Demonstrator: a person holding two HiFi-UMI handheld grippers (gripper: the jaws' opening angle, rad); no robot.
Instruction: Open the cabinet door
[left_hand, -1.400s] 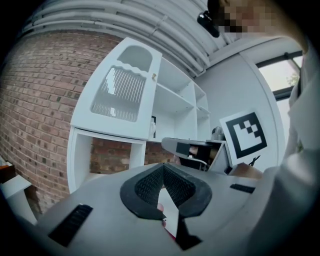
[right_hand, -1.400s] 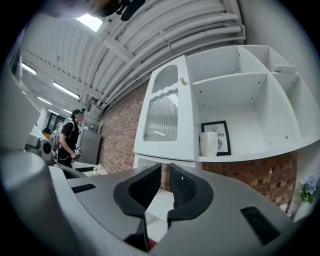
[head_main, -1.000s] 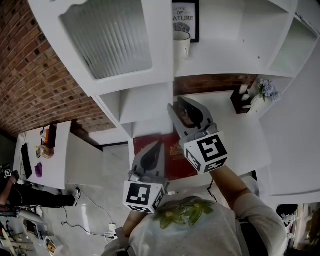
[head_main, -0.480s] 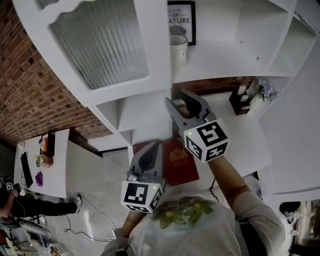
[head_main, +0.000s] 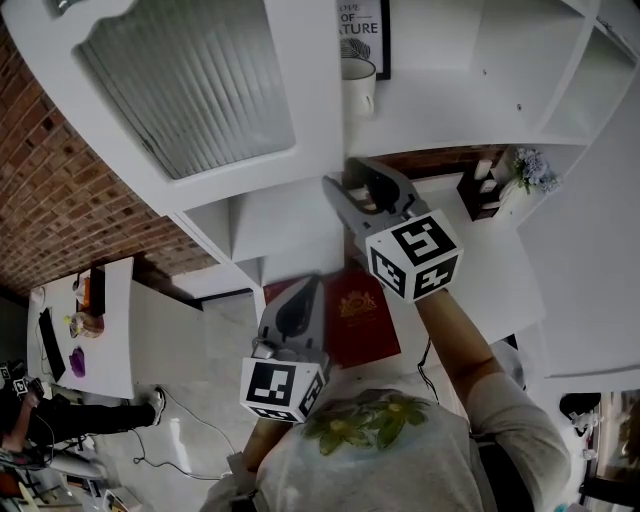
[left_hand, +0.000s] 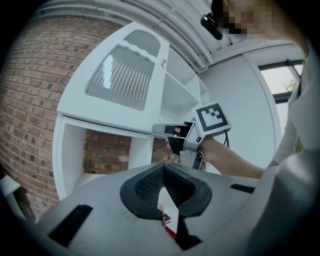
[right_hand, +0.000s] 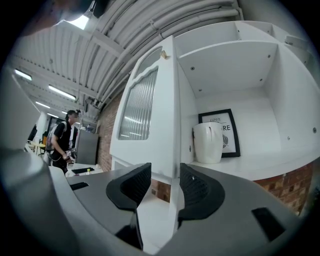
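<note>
We see the right tool (right_hand: 165, 174) with its ribbed black pads spread wide, having just been opening. The thin free edge of the tall white cabinet door (right_hand: 142, 100) stands upright between them at frame centre, edge towards us. The door is flat painted board around a ribbed glass pane (right_hand: 136, 107). The left tool (left_hand: 163, 169), lower centre, has its pads together on nothing.

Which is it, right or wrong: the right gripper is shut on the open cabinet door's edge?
Wrong: the right gripper is open. Its jaws have just been opening, with the cabinet door edge-on between them, unpressed. The right gripper view shows this.
</note>
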